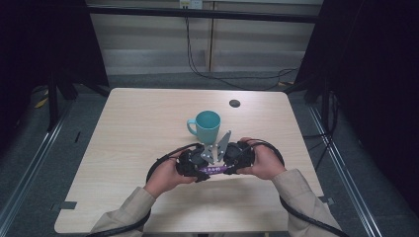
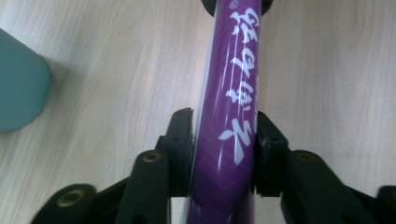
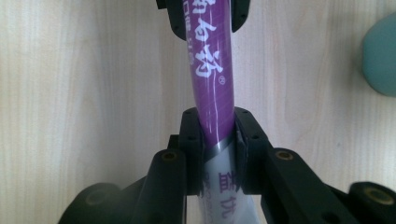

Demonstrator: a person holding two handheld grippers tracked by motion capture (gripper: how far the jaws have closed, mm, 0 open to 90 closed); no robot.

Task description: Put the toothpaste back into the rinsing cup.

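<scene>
A purple tube point(image 1: 213, 169) printed with white characters is held level, just above the table point(image 1: 128, 148), between two hands near the front edge. My left gripper point(image 1: 202, 172) is shut on one end of it and my right gripper point(image 1: 227, 169) on the other. In the left gripper view the black pads point(image 2: 180, 140) press both sides of the tube point(image 2: 229, 116). In the right gripper view my right gripper point(image 3: 217, 128) clamps the tube point(image 3: 212, 84) where purple meets a silvery-white end. A teal mug point(image 1: 207, 127) stands upright just behind the grippers.
A small black round disc point(image 1: 234, 103) lies on the table behind the mug. The mug's side appears at the left edge point(image 2: 18, 88) of the left gripper view and at the right edge point(image 3: 380, 56) of the right one. Black cables point(image 1: 232, 81) run across the floor beyond the table.
</scene>
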